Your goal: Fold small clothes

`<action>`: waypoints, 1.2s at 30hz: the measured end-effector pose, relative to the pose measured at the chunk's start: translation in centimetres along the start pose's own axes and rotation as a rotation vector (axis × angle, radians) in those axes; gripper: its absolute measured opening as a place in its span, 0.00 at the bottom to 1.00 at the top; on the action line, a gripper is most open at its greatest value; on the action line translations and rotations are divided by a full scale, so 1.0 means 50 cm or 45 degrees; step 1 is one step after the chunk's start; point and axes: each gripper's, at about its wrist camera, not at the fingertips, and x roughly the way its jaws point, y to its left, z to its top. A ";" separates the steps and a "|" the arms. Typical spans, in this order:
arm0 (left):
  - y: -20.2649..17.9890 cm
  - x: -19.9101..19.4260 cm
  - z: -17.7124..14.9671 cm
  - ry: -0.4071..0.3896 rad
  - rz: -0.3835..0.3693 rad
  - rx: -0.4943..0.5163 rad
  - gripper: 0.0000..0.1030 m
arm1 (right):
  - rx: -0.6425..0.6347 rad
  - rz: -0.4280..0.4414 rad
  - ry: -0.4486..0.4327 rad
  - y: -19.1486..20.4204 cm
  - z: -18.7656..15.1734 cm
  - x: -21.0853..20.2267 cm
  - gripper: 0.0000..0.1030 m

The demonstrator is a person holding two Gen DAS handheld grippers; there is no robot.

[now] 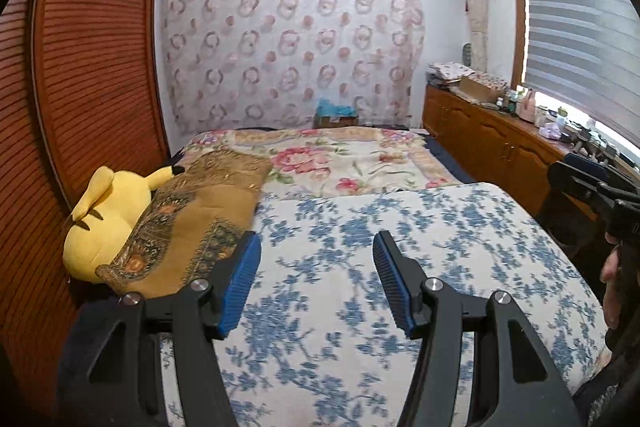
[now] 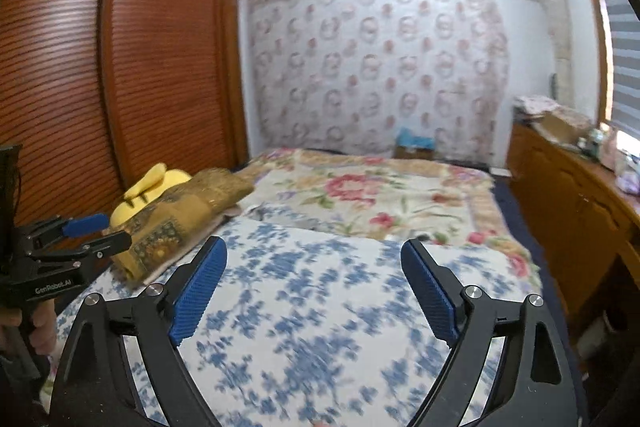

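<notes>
Both grippers hung above the bed (image 1: 360, 163) with nothing in them: the left gripper (image 1: 316, 283) stood about half open over the blue-flowered sheet (image 1: 400, 247), the right gripper (image 2: 314, 287) wider, its jaws apart over the same sheet. No small garment showed anywhere on the bed (so where the clothes were I could not tell). A brown patterned cloth (image 1: 200, 211) lay at the bed's left edge against a yellow plush toy (image 1: 108, 215). Judging by this, either a piece had been finished or none was yet picked up.
</notes>
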 end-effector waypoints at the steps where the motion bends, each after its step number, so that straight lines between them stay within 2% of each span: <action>1: -0.008 -0.009 0.001 -0.010 0.000 0.003 0.57 | 0.014 -0.025 -0.012 -0.008 -0.003 -0.017 0.88; 4: -0.023 -0.027 0.004 -0.023 -0.004 0.008 0.57 | 0.036 -0.070 -0.050 -0.033 -0.014 -0.062 0.88; 13: -0.047 -0.048 0.018 -0.040 0.003 0.022 0.57 | 0.063 -0.099 -0.075 -0.049 -0.028 -0.103 0.88; 36: -0.056 -0.054 0.018 -0.056 0.007 0.020 0.57 | 0.052 -0.121 -0.077 -0.053 -0.032 -0.114 0.88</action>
